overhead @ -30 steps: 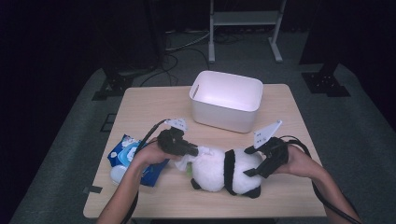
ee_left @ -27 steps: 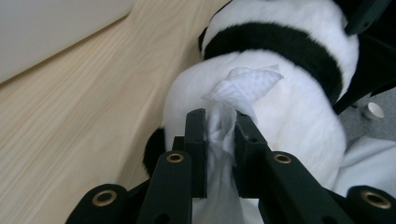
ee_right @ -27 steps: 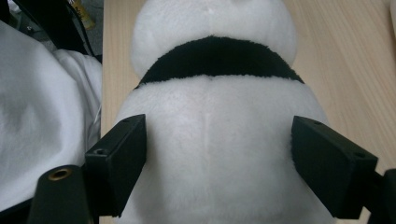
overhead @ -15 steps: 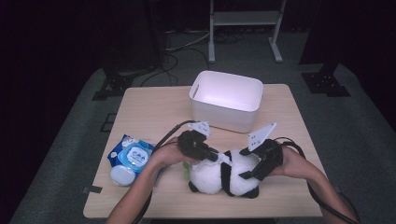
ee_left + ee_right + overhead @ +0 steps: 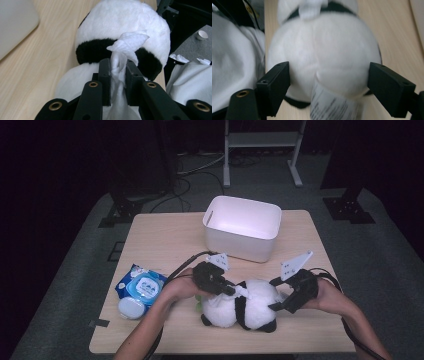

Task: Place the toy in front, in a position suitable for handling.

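Plush panda (image 5: pixel 245 307) lies at the table's (image 5: pixel 160 240) near edge, its face hidden. Left gripper (image 5: pixel 117 72) pinches a white wipe (image 5: pixel 125 46) against the panda's back. Right gripper (image 5: pixel 329 82), blurred, straddles its rump; whether the jaws press is unclear.

One panda plush (image 5: pixel 242 307) — one wipe (image 5: pixel 123 53) — one bin (image 5: pixel 241 227) — one wipes pack (image 5: pixel 141 286).

Plush panda (image 5: pixel 245 307): white body, black band and black limbs. Wipe (image 5: pixel 123 53) lying against the panda's black band: white. Bin (image 5: pixel 242 227) behind the panda: white. Wipes pack (image 5: pixel 141 285) left of the panda: blue, white lid. Table (image 5: pixel 160 240): pale wood.
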Motion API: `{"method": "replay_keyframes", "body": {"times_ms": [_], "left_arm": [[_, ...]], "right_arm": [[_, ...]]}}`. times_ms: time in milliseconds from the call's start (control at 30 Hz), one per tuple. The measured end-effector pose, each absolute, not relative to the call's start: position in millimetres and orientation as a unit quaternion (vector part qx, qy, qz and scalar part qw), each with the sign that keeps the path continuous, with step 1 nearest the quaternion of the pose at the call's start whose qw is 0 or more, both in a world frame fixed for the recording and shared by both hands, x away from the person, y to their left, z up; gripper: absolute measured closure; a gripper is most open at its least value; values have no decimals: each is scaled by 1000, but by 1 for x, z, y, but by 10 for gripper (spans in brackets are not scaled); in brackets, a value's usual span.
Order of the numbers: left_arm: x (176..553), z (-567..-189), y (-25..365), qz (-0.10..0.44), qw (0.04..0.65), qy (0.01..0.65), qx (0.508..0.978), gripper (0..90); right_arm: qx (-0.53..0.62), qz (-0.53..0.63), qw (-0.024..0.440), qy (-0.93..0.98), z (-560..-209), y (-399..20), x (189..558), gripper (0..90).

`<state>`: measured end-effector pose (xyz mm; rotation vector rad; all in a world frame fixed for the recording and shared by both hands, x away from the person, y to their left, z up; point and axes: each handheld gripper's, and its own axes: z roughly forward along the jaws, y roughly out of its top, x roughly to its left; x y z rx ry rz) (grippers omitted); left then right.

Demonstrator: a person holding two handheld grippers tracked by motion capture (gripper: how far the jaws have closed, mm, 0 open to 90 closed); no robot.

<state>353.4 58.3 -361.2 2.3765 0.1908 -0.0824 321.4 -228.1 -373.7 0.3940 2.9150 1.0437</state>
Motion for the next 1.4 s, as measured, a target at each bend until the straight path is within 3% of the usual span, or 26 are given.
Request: {"method": "replay_keyframes", "body": {"times_ms": [533, 767, 1233, 1400], "left_arm": [[339, -356, 15, -43, 369, 27, 928, 779], [334, -351, 13, -41, 368, 18, 929, 779], [312, -353, -41, -53, 335, -47, 939, 779], [311, -356, -45, -57, 327, -50, 942, 778]], "right_arm": [[123, 360, 8, 925, -387, -215, 319, 174], [131, 358, 1, 924, -392, -233, 313, 204], [140, 359, -10, 923, -403, -247, 305, 204], [142, 357, -10, 923, -404, -251, 304, 204]]}}
